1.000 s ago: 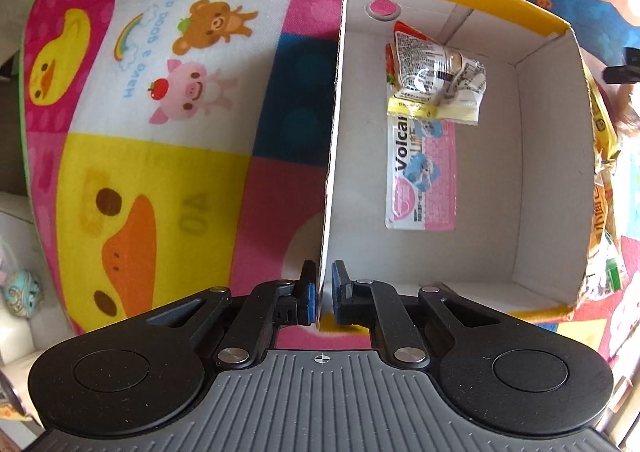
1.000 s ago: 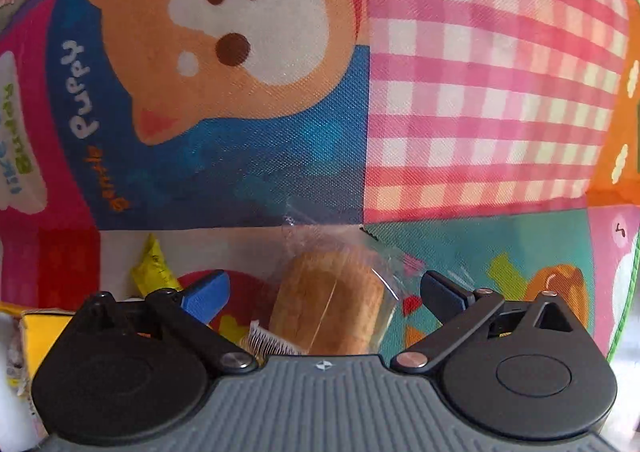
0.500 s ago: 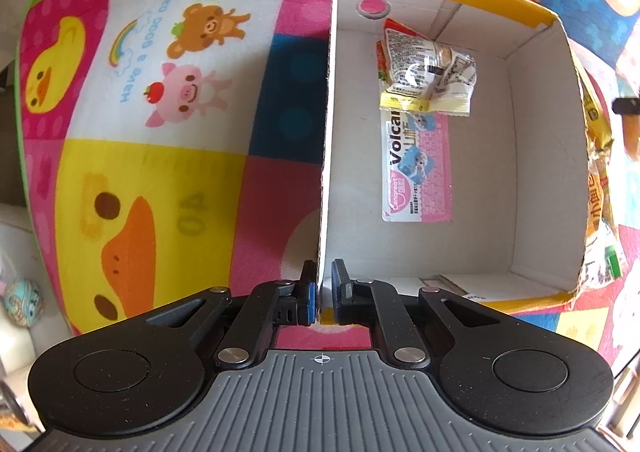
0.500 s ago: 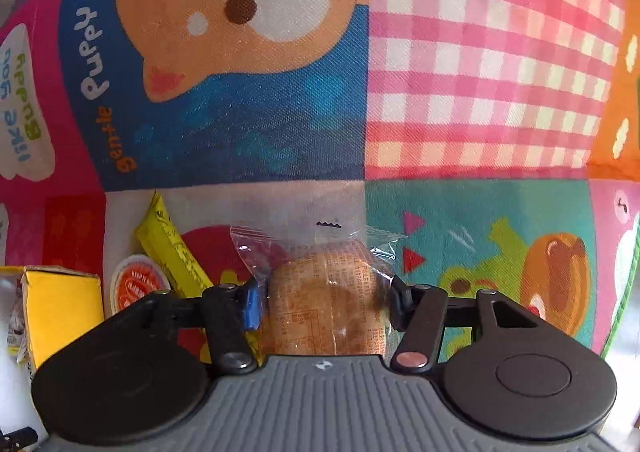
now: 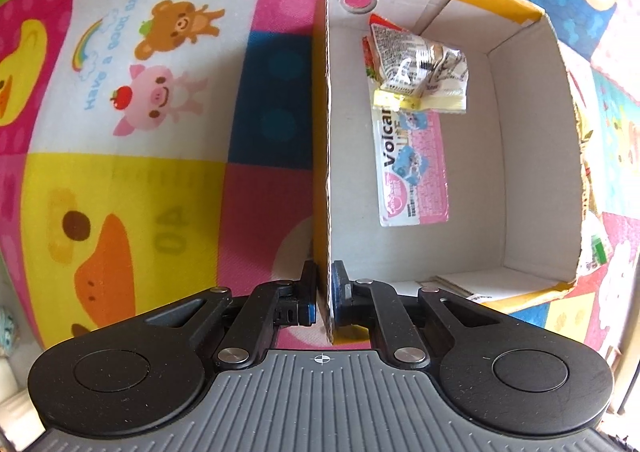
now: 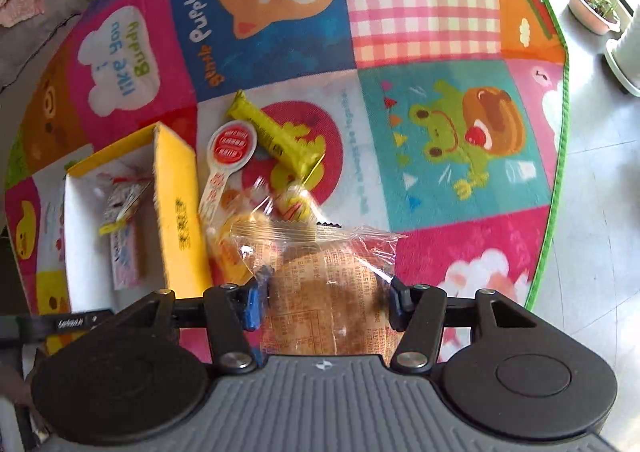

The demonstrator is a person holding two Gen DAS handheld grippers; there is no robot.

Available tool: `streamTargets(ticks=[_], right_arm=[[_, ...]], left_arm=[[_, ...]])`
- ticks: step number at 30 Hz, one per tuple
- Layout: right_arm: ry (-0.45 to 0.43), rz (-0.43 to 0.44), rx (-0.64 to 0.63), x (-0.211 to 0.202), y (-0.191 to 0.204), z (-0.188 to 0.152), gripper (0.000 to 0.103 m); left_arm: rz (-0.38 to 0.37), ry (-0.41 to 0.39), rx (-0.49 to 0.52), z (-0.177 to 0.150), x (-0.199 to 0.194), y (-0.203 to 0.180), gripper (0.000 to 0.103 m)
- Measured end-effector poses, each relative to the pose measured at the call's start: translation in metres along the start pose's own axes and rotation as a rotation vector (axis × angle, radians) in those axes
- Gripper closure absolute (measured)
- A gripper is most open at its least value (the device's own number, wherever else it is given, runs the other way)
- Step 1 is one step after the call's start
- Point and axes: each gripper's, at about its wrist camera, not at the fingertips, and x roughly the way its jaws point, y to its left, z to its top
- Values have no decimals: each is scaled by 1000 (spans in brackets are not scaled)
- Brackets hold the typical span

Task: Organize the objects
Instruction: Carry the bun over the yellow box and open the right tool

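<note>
1. The play mat (image 5: 132,156) is a patchwork of bright panels: a duck at the near left, a frog, a bear and a pig farther off, all seen from the left wrist view.
2. The left tongs (image 5: 325,294) point down at the mat and are clamped on the left wall of the cardboard box (image 5: 329,140), one pad on each side of the thin card, near the box's near corner.
3. The box is white inside and yellow outside, open at the top, and stands on the mat.
4. On the box floor lies a flat pink-and-white packet (image 5: 414,172) printed "Volcan…". Across its far end lies a crumpled snack bag (image 5: 418,64) with a yellow seam.
5. In the right wrist view the box (image 6: 176,204) sits at the left. Just right of it on the mat lie a white spoon-shaped packet with a red round label (image 6: 228,156), a yellow wrapped bar (image 6: 276,134) and more small wrapped snacks (image 6: 294,204), bunched together.
6. The right tongs (image 6: 326,298) grip a bread roll in a clear printed wrapper (image 6: 326,292). The pads press on its two sides, and it hangs above the mat, right of the box.
7. At the far right, beyond the mat's green edge, pale floor tiles (image 6: 592,180) and white plant pots (image 6: 596,14) show.
</note>
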Motion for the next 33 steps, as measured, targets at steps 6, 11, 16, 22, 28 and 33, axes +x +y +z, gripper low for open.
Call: streamTargets(ticks=[6, 11, 16, 22, 28, 33], right_arm=[[38, 15, -40, -26, 46, -54, 48], [45, 20, -69, -36, 79, -74, 48], [58, 17, -119, -45, 102, -84, 48], [81, 27, -160, -41, 134, -79, 48], [67, 47, -169, -32, 166, -55, 48], [32, 63, -124, -26, 178, -27, 47]], left_arm=[[-72, -9, 36, -1, -5, 16, 93], [-85, -10, 42, -2, -9, 32, 93], [-104, -31, 9, -6, -14, 48, 92], [-159, -55, -19, -16, -13, 67, 89], [-192, -41, -62, -22, -20, 76, 89], [-227, -30, -108, -37, -30, 94, 89]])
